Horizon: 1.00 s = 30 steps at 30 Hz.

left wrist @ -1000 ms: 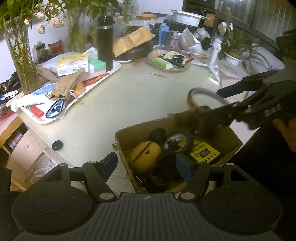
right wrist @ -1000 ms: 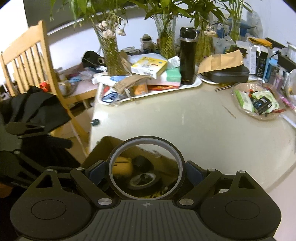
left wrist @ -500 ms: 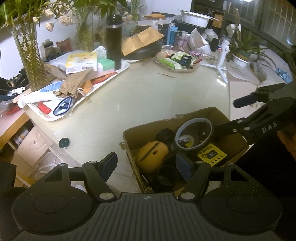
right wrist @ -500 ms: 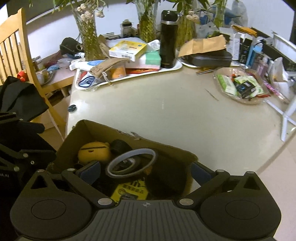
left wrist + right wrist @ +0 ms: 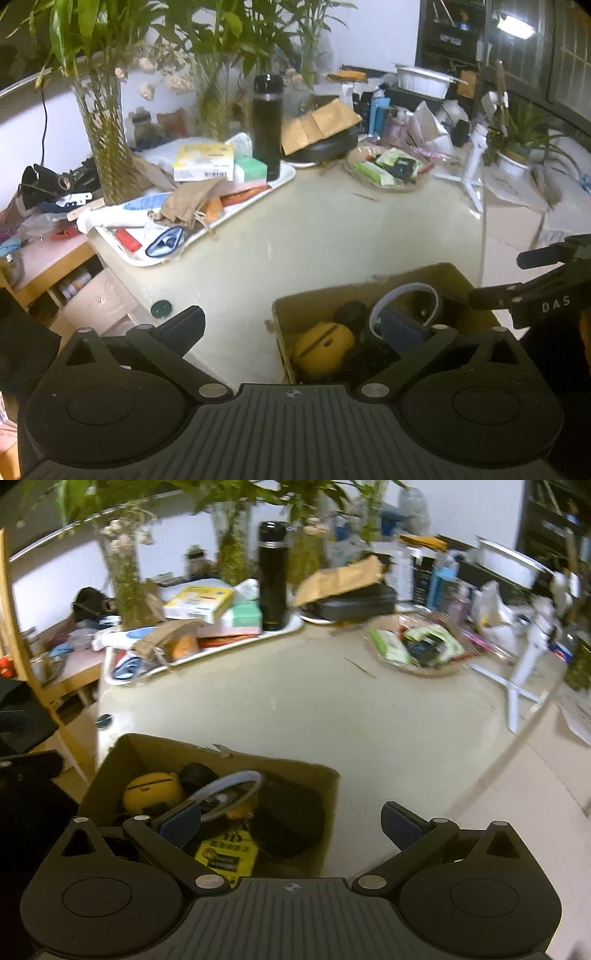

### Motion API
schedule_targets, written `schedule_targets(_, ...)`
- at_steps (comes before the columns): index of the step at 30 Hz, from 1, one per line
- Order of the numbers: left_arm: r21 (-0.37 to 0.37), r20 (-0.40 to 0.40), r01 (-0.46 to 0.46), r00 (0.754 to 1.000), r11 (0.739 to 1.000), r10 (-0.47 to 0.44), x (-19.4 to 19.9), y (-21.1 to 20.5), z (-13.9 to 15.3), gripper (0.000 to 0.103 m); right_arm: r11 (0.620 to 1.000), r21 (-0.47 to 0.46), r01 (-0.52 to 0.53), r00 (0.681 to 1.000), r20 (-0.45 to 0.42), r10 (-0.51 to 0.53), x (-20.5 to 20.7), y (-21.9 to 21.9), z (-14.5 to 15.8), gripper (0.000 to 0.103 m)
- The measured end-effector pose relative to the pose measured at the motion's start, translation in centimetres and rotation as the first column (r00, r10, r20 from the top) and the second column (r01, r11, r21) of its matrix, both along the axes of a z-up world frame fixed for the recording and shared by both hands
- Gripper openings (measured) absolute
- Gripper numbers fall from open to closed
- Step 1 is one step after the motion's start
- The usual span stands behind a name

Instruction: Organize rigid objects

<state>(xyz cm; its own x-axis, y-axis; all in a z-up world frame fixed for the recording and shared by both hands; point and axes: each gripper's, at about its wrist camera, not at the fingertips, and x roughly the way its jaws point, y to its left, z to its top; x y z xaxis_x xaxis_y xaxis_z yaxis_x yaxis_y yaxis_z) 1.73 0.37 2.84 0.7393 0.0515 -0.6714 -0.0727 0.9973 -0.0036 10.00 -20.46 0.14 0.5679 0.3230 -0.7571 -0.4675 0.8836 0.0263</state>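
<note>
A brown cardboard box (image 5: pixel 373 286) (image 5: pixel 303 771) stands at the near edge of the pale table. In it lie a grey ring (image 5: pixel 402 291) (image 5: pixel 229 784), a yellow round case (image 5: pixel 321 345) (image 5: pixel 151 788), black round parts and a yellow-labelled item (image 5: pixel 225 853). My left gripper (image 5: pixel 291 328) is open and empty, just before the box's left side. My right gripper (image 5: pixel 290 821) is open and empty, above the box's right end; it shows at the right in the left wrist view (image 5: pixel 524 291).
A white tray (image 5: pixel 258 192) at the back left holds a black flask (image 5: pixel 266 125), boxes, a brown pouch and small items. A dish of packets (image 5: pixel 388 170), a white stand (image 5: pixel 472 173) and plant vases (image 5: pixel 107 147) crowd the back. A dark disc (image 5: pixel 161 308) lies near the table's left corner.
My right gripper let go of the grey ring into the box, opened wide and drew back to the right. My left gripper moved a little left and stayed open.
</note>
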Motion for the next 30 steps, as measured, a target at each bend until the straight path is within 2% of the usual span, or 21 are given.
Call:
schedule_targets(5, 0.005, -0.02, 0.005, 1.0, 1.0, -0.005, -0.2, -0.5, -0.4, 0.103, 0.998, 0.015, 0.06, 0.998, -0.035, -0.059, -0.9, -0.8, -0.4, 0.103)
schedule_targets(20, 0.049, -0.22, -0.013, 0.975, 0.999, 0.024, -0.4, -1.4, -3.5, 0.103, 0.996, -0.059, 0.068, 0.979, -0.187, -0.078, -3.7, -0.6, -3.5, 0.103)
schedule_targets(23, 0.045, -0.255, -0.016, 0.966, 0.999, 0.027, -0.6, -1.5, -4.3, 0.103, 0.994, -0.091, 0.061, 0.977, -0.2, -0.079, -3.9, -0.5, -4.6, 0.103)
schedule_targets(26, 0.043, -0.274, -0.015, 0.961, 0.999, 0.026, -0.6, -1.5, -4.7, 0.103, 0.99, -0.139, 0.035, 0.983, -0.176, -0.06, -4.4, 0.0, -5.1, 0.103)
schedule_targets(30, 0.049, -0.281, -0.005, 0.96, 0.999, 0.019, -0.6, -1.7, -4.8, 0.103, 0.991, -0.129, 0.021, 0.982, -0.184, -0.045, -4.5, 0.1, -5.2, 0.103)
